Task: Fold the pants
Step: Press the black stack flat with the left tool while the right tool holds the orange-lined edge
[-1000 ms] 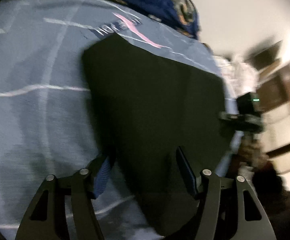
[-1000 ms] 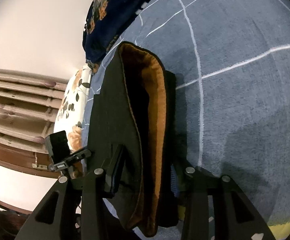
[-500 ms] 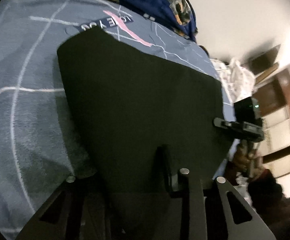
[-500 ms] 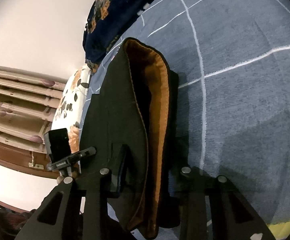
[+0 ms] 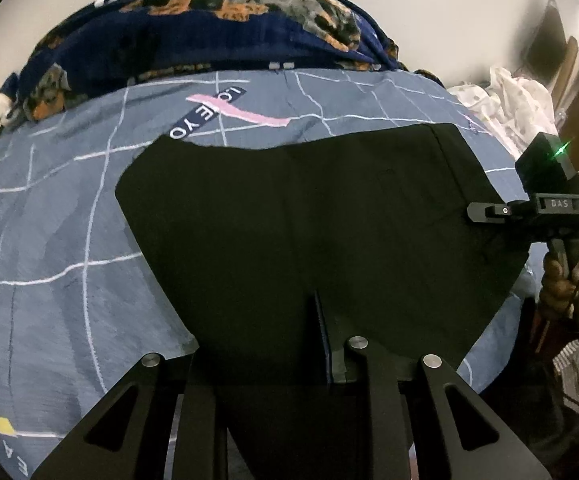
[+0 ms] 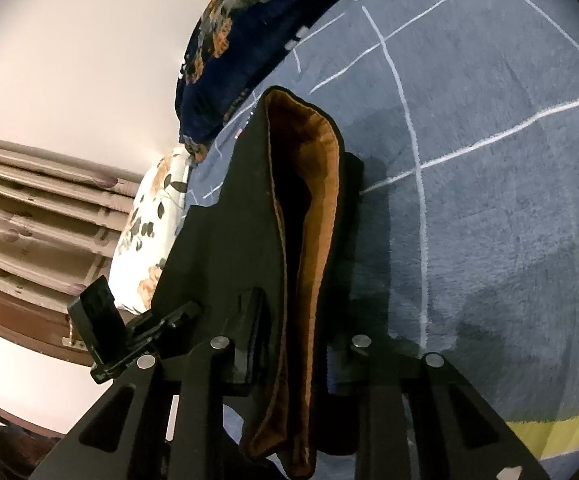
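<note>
Left wrist view: my left gripper (image 5: 289, 344) has just been closing and now clamps the near edge of the black pants (image 5: 309, 216), which lie spread on the blue bedspread (image 5: 49, 220). Right wrist view: my right gripper (image 6: 293, 344), also just closing, pinches the tan-lined waistband (image 6: 309, 208); I judge the grasp step complete, and the next move calls for both ends lifted together and carried over into a fold.

Bed (image 5: 49, 248): covered by a grey-blue sheet printed with thin white grid lines, a pink stripe and dark lettered labels; a yellow patch shows at one near corner. Black pants (image 5: 309, 216) lie spread directly on the sheet, their brown-lined waist opening (image 6: 313, 200) visible in the right wrist view. A dark blue blanket with orange and grey pattern (image 5: 217, 28) is bunched along the far edge. A white floral pillow (image 6: 149, 232) rests at the side.
</note>
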A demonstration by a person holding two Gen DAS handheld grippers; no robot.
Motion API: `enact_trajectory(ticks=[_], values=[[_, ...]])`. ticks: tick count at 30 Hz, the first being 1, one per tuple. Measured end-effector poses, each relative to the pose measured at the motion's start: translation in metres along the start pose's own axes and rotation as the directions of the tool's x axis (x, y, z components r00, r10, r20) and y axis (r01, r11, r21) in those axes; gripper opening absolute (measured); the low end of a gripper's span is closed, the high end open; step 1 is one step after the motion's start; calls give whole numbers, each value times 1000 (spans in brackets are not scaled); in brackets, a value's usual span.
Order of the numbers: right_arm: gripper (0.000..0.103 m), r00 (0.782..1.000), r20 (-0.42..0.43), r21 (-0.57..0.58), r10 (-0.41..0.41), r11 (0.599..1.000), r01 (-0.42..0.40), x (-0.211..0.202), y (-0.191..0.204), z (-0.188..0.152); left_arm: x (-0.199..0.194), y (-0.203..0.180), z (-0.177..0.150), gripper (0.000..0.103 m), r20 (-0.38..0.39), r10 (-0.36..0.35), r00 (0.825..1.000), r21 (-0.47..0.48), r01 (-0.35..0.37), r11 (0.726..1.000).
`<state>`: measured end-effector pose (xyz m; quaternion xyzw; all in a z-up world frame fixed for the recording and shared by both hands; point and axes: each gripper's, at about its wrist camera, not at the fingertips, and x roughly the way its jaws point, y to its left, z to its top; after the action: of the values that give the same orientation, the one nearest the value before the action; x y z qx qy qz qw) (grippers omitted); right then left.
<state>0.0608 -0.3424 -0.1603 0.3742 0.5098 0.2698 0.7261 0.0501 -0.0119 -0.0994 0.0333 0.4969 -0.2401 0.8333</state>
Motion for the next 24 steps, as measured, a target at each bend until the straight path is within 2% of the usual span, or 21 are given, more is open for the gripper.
enact_trajectory(ticks=[24], values=[[20, 999, 25, 37, 44, 998, -45, 1, 6, -3, -21, -4, 11, 21, 74, 62, 995, 33, -65, 997]])
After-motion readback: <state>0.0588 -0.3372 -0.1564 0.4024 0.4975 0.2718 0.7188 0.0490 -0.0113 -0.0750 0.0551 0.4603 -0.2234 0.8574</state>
